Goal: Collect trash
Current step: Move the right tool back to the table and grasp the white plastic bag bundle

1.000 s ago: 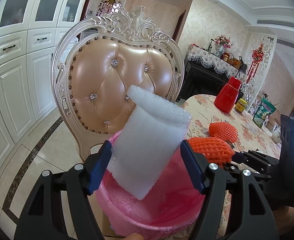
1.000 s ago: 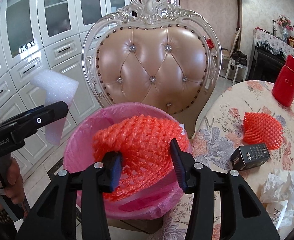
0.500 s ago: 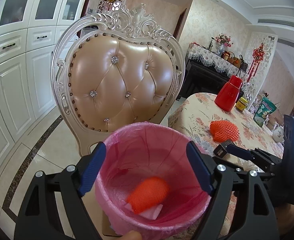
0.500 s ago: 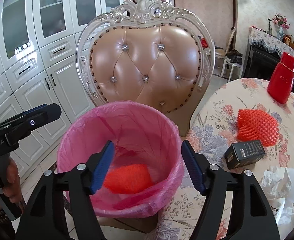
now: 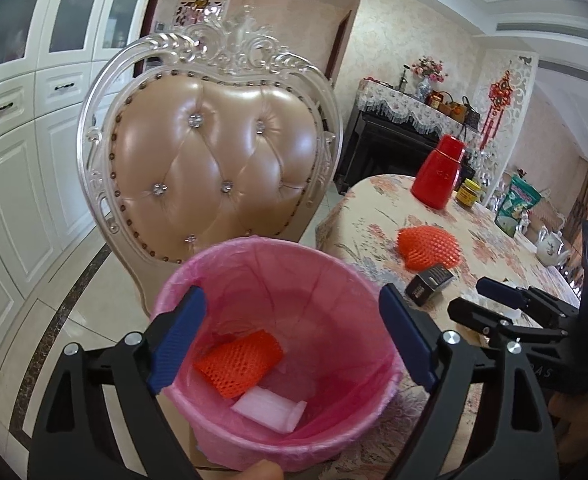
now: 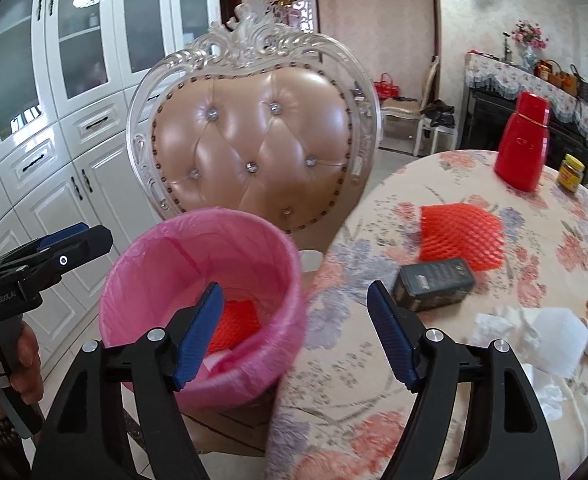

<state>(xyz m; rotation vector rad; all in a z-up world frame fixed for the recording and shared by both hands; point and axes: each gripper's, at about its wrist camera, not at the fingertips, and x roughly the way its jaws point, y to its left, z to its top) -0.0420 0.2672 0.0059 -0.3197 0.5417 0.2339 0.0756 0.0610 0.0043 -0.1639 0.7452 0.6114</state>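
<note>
We read "GenRobot.AI" in white on the left gripper (image 6: 73,246) body (its last letters blurred); print on the dark box (image 6: 436,284) stays illegible.

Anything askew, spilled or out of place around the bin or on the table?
Nothing spilled. The pink-lined bin stands upright with an orange foam net and white foam piece inside. Still out on the floral table: a second orange foam net, a dark box lying flat, and crumpled white paper.
</note>
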